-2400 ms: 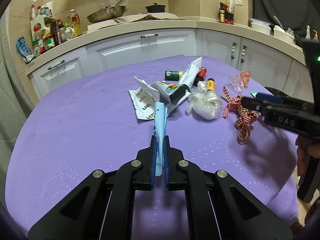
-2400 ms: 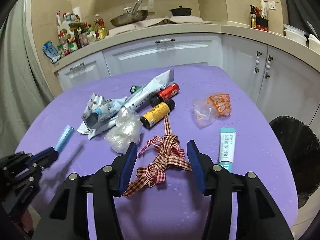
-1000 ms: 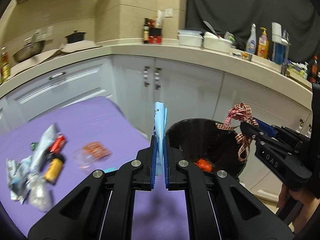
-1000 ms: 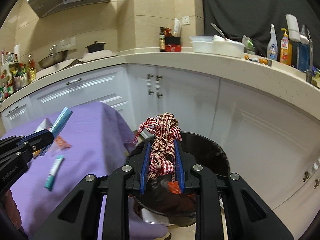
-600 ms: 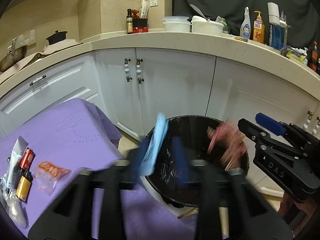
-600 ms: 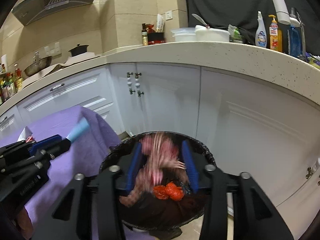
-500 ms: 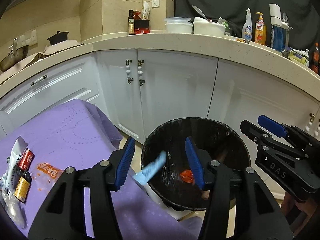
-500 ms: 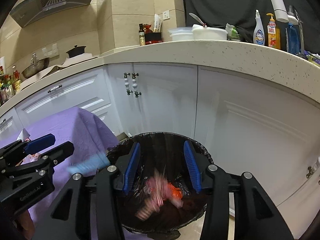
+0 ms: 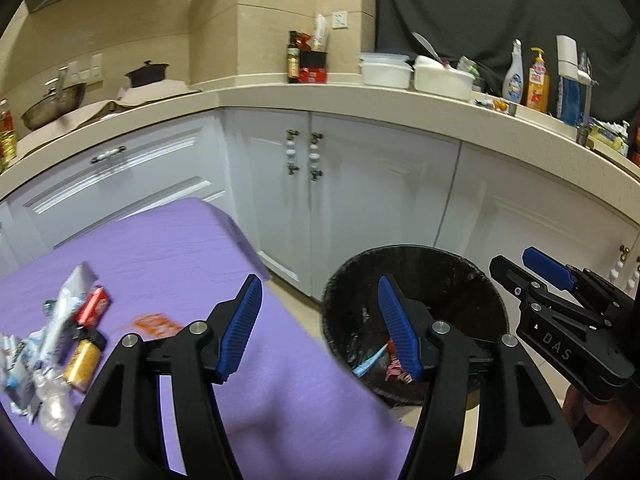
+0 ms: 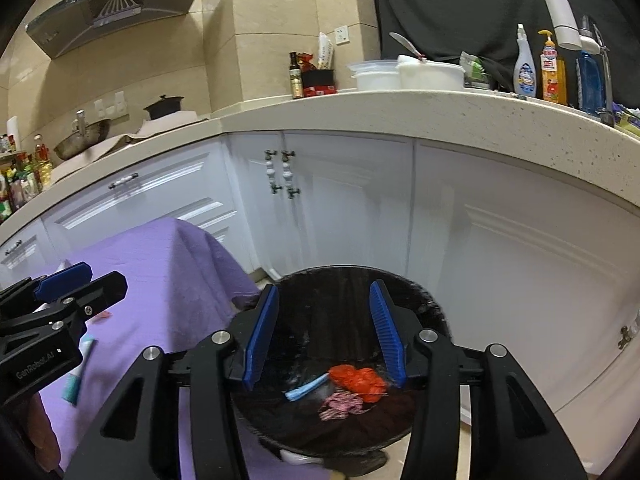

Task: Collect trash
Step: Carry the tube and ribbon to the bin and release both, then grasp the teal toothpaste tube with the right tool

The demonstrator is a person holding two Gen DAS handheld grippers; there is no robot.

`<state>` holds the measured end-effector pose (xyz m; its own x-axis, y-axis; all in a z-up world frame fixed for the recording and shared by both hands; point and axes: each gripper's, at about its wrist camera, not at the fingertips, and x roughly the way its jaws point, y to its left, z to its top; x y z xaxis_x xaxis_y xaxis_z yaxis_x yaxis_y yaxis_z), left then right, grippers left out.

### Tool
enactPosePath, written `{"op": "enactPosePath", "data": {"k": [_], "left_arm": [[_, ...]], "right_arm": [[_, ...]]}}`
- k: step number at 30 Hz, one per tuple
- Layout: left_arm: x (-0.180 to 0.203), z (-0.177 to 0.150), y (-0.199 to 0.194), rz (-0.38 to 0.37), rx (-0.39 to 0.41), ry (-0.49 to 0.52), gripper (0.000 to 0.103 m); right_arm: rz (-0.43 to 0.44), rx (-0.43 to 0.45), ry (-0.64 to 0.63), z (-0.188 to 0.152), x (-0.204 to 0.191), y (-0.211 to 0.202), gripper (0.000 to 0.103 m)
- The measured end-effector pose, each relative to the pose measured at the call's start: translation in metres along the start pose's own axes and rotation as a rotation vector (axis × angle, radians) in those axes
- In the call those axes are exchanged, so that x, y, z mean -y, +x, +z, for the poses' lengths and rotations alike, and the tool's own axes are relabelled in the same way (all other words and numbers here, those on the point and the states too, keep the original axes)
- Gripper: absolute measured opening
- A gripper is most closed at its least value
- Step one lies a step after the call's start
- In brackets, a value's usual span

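Note:
A black-lined trash bin (image 10: 432, 312) stands on the floor beside the purple table (image 9: 168, 248). Inside it lie a light blue wrapper (image 10: 306, 387), the red checked ribbon (image 10: 344, 402) and orange trash (image 10: 356, 378). My right gripper (image 10: 322, 330) is open and empty above the bin. My left gripper (image 9: 318, 328) is open and empty over the table's edge, next to the bin (image 9: 460, 276). Leftover trash (image 9: 68, 344) lies in a pile on the table at the left: tubes, small bottles and clear plastic. An orange packet (image 9: 156, 325) lies nearer.
White cabinets (image 9: 360, 200) and a beige counter (image 9: 400, 96) with bottles and tubs curve behind the bin. A teal tube (image 10: 78, 376) lies on the table near the left gripper (image 10: 60, 312) in the right wrist view.
Both grippers carried their items from the table to the bin and opened. The blue wrapper and the checked ribbon dropped into the bin. The left view has swung slightly back toward the table.

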<state>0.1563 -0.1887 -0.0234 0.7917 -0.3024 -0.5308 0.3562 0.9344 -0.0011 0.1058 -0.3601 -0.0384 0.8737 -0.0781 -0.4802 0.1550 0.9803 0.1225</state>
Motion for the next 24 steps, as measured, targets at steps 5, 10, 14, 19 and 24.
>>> {"op": "enactPosePath", "data": {"k": [5, 10, 14, 19, 24], "left_arm": [[-0.036, -0.012, -0.027, 0.073, -0.007, -0.026, 0.059], [-0.080, -0.029, -0.055, 0.169, -0.016, -0.063, 0.060], [-0.124, -0.049, -0.081, 0.253, -0.033, -0.120, 0.060], [-0.168, -0.072, -0.108, 0.339, -0.048, -0.182, 0.060], [-0.202, -0.094, -0.130, 0.415, -0.063, -0.214, 0.060]], "right_arm": [[0.082, -0.001, -0.014, -0.007, -0.037, -0.009, 0.048], [0.177, -0.021, -0.056, -0.018, -0.088, -0.015, 0.048], [0.242, -0.049, -0.100, -0.027, -0.124, -0.016, 0.048], [0.298, -0.086, -0.157, -0.042, -0.164, -0.017, 0.048], [0.318, -0.136, -0.199, -0.060, -0.190, -0.014, 0.048]]}}
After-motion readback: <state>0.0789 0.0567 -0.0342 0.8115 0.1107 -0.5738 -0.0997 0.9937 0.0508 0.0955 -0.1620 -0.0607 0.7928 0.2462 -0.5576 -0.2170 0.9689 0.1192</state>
